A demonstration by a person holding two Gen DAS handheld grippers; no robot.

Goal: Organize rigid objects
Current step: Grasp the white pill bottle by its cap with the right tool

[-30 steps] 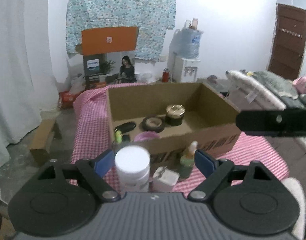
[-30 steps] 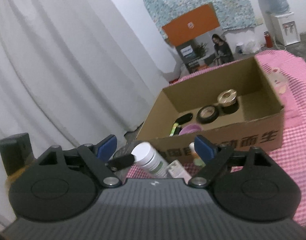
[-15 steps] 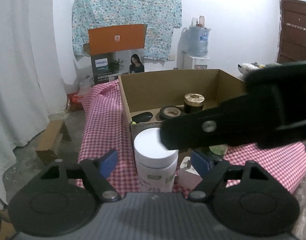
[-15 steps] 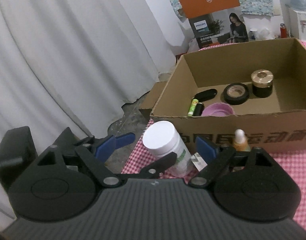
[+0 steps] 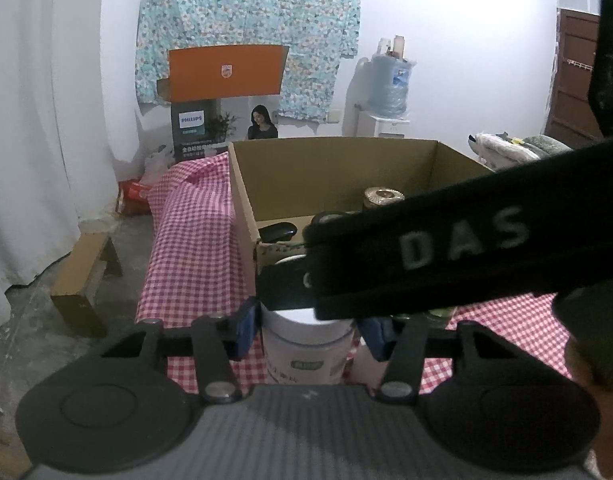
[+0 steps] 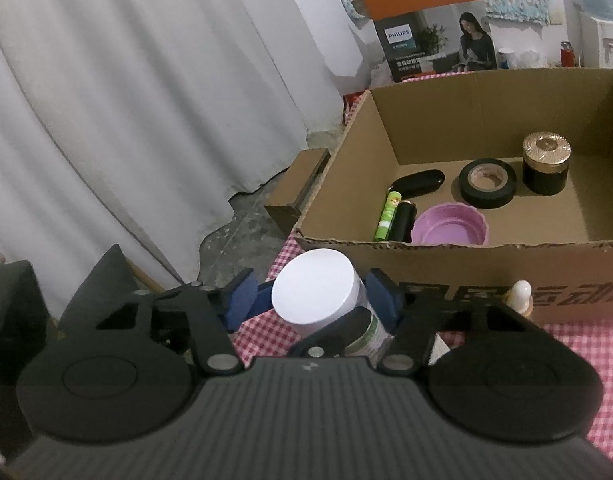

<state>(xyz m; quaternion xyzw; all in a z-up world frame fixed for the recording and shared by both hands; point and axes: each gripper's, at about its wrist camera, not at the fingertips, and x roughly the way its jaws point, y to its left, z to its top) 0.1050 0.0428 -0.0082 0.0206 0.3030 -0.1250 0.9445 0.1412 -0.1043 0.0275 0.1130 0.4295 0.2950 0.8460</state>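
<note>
A white jar with a white lid (image 6: 315,287) and a green label stands on the checked cloth in front of the cardboard box (image 6: 458,268). Both grippers have closed in around it. My left gripper (image 5: 309,326) has its blue pads against the jar's body (image 5: 306,350). My right gripper (image 6: 311,300) has its pads at either side of the lid, the right pad touching. The right gripper's black arm (image 5: 446,248) crosses the left wrist view and hides much of the box's inside.
In the box lie a black tape roll (image 6: 487,182), a gold-lidded black jar (image 6: 545,162), a pink bowl (image 6: 449,231), a green tube (image 6: 387,216) and a black case (image 6: 418,182). A small dropper bottle (image 6: 522,298) stands right of the jar. The table's left edge drops to the floor.
Both grippers moved in on the white jar and narrowed their fingers around it. The right gripper's arm now fills more of the left wrist view.
</note>
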